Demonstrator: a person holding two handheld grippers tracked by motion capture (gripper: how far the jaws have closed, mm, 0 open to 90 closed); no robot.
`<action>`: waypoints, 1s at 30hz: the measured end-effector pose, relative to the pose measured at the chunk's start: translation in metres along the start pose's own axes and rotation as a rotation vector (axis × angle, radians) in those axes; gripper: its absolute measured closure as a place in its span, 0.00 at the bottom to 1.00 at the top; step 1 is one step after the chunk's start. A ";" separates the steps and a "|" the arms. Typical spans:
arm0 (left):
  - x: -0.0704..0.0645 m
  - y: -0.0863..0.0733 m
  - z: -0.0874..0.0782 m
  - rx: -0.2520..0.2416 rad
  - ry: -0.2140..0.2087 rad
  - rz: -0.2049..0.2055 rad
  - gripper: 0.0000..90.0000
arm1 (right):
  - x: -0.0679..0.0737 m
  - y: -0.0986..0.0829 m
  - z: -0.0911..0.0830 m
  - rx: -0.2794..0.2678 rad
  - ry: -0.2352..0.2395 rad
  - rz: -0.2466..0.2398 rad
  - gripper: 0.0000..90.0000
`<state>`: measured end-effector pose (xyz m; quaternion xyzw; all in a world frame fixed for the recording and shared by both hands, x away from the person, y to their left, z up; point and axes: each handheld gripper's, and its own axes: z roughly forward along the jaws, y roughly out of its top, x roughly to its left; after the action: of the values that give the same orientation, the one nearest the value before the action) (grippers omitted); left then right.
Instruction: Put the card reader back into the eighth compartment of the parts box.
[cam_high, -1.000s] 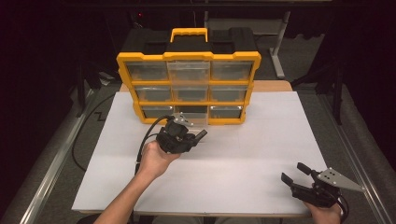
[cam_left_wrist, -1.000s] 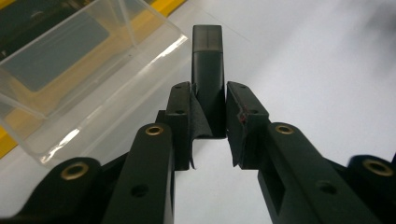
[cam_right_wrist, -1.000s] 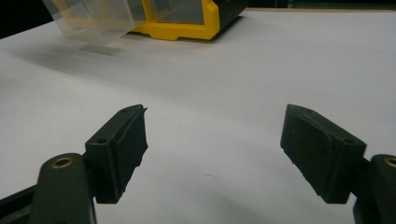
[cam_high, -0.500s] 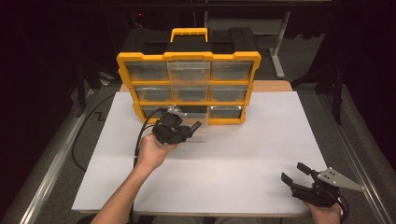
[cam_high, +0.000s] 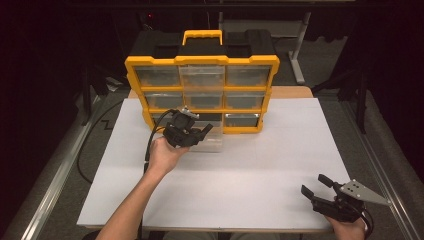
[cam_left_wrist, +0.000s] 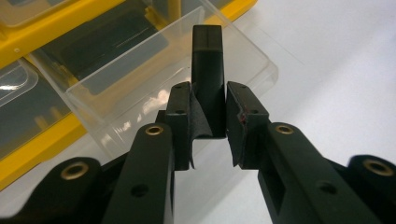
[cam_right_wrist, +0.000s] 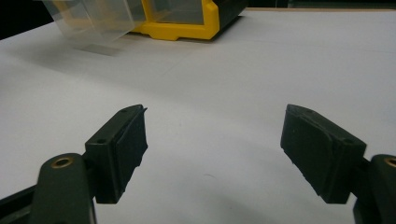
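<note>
The left claw (cam_high: 192, 131) sits just left of the middle of the white surface (cam_high: 260, 165), at about eleven o'clock from its centre, clenched on a black block (cam_left_wrist: 208, 79) that stands upright between its pads (cam_left_wrist: 183, 121). The block hangs over a clear plastic drawer (cam_left_wrist: 140, 88), which is pulled out of the bottom row of the yellow cabinet (cam_high: 202, 60) and rests on the surface in front of it. In the left gripper view the drawer lies slantwise behind the block, with the cabinet's yellow frame at ten o'clock. The cabinet stands at twelve o'clock on the surface, its handle on top. Far over at five o'clock, near the front edge, the right claw (cam_high: 316, 186) rests in the person's hand, released, its jaws wide apart with nothing between them, well apart from the drawer
</note>
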<state>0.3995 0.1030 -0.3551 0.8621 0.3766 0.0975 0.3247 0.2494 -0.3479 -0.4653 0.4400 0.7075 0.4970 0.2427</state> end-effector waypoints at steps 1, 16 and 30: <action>0.001 0.000 0.001 0.000 0.001 -0.006 0.81 | 0.000 0.000 0.000 0.002 0.000 0.003 0.25; 0.015 -0.001 0.011 -0.003 0.047 -0.052 0.74 | 0.000 0.000 0.000 0.003 0.001 -0.004 0.25; -0.004 -0.002 0.000 -0.027 0.038 -0.008 0.52 | 0.000 0.000 0.000 0.000 0.000 -0.002 0.25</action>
<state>0.3956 0.1016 -0.3561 0.8541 0.3848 0.1178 0.3296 0.2492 -0.3475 -0.4652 0.4392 0.7080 0.4965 0.2434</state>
